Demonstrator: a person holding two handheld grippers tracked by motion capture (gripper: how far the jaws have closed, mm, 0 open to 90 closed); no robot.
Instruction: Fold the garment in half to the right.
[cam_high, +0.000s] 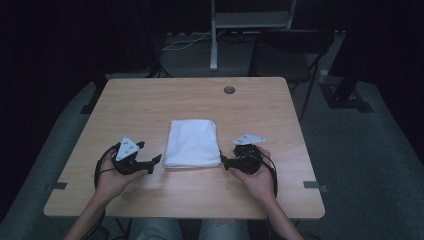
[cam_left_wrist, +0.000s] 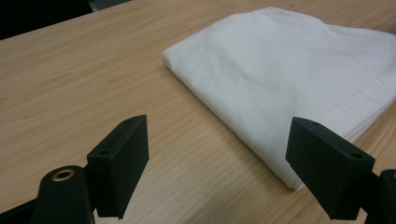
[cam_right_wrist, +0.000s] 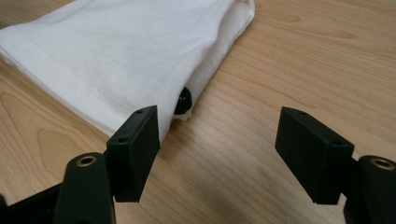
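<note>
A white cloth (cam_high: 192, 142), folded into a neat, thick rectangle with a stitched hem along its near edge, lies flat at the middle of the light wooden table (cam_high: 150, 100). The left gripper (cam_high: 152, 162) sits just beside its left near corner, jaws spread with nothing between them. The right gripper (cam_high: 223, 161) sits at the right near corner, jaws apart, gripping nothing.

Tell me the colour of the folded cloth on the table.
The folded cotton cloth is plain white, with stitched hems; clearest in the left gripper view.
</note>
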